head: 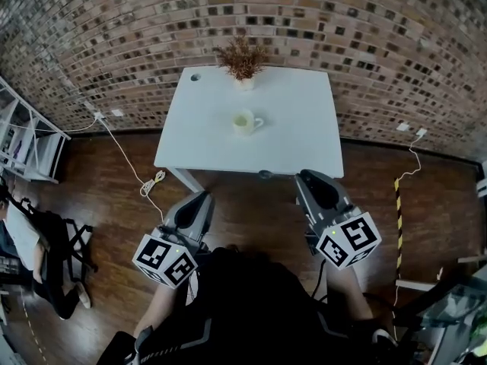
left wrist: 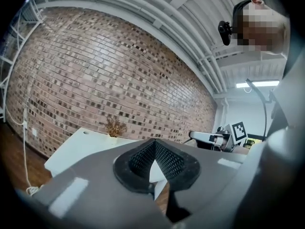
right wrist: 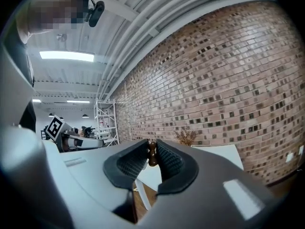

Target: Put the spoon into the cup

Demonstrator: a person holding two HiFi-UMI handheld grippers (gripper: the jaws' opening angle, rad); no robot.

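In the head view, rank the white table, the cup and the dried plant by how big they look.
1. white table, by far the largest.
2. dried plant, a bit bigger than the cup.
3. cup, the smallest.

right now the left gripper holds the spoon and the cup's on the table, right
No: the right gripper holds the spoon, per the right gripper view; the left gripper is shut, empty. The cup is on the table.
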